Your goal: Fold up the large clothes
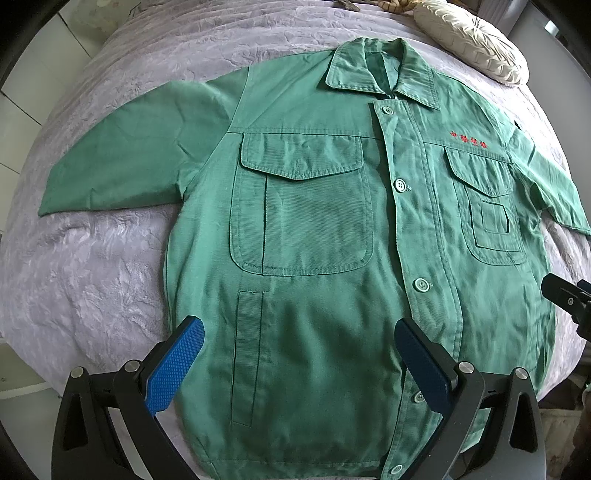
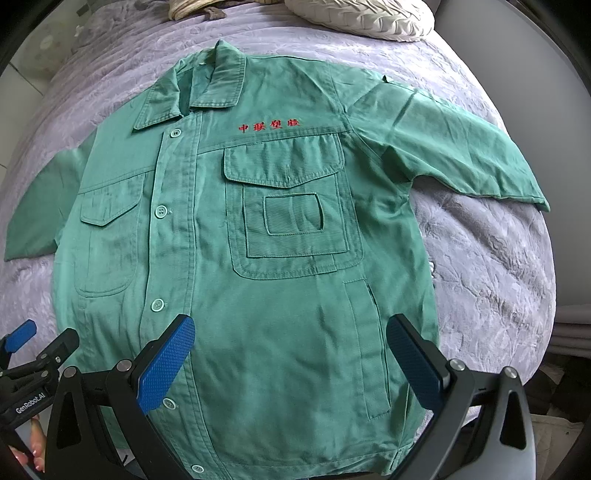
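The jacket (image 1: 314,229) lies flat, buttoned, on the bed (image 1: 92,277); soft, probably heavyish cloth, best pinched at hem corners. Left tongs (image 1: 299,365) and right tongs (image 2: 291,362) hover apart, empty.

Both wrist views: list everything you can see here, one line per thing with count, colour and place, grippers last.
jacket: one, green, spread flat and face up on the bed, buttoned, sleeves out to the sides, red embroidered characters on the chest.
bedspread: one, pale lilac, textured, under the jacket.
cushion: one, cream, pleated, at the far end of the bed beyond the collar.
braided item: one, tan, at the far edge of the bed, mostly cut off; cannot tell what it is.
left gripper: one, black with blue pads, open, above the jacket's lower part.
right gripper: one, black with blue pads, open, above the jacket's lower part.
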